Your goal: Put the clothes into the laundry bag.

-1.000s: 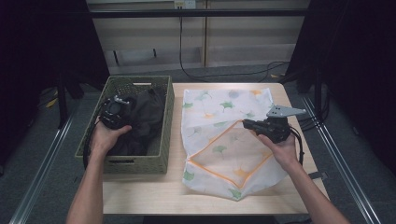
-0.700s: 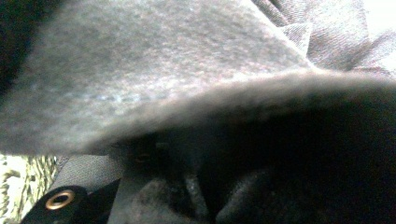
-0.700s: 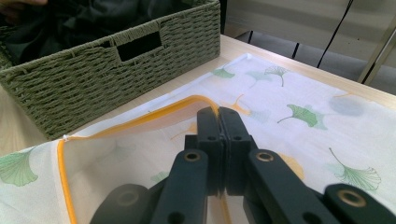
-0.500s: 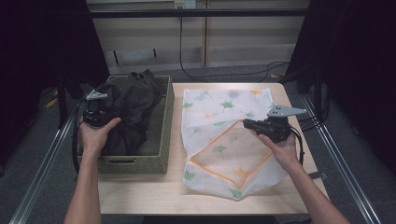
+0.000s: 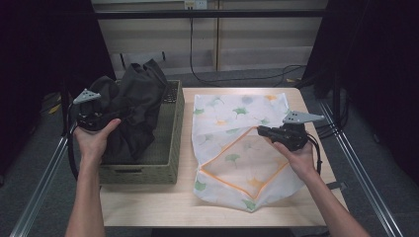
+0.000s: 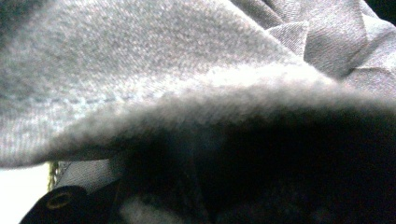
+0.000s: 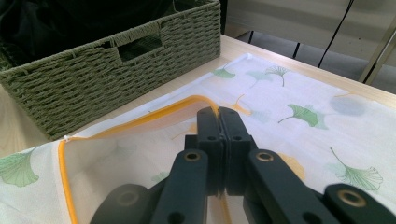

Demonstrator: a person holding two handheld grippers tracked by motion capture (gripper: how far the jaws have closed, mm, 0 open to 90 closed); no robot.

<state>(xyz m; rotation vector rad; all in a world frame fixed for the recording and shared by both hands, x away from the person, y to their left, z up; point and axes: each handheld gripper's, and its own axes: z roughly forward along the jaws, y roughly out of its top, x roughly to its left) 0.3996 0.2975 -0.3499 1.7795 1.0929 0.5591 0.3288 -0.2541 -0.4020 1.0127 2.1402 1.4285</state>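
High view: one green woven basket [image 5: 168,148] is seen on the left part of the one wooden tabletop [image 5: 148,205], and one white mesh laundry bag [image 5: 237,148], printed with green and yellow leaves and edged in orange at its mouth, is spread flat on the right part, just beside the basket. One dark garment [image 5: 133,106] is counted; it is lifted in a bunch above the basket's left side, with its lower folds hanging into the basket. Two claws are counted. The left claw [image 5: 106,118] is held at the garment's left edge, and cloth is gripped in it, so its jaws are hidden by the folds. In the left gripper view the grey weave of the garment [image 6: 187,56] is pressed close against the lens. The right claw [image 7: 218,122] is seen in the right gripper view with its jaws brought tight together on the orange rim of the bag [image 7: 327,116], the opening being held up off the tabletop. Between the two claws stands the basket's right wall [image 7: 116,74]. Beyond the tabletop, black cables [image 5: 217,79] are lying on the floor below a pale panel.
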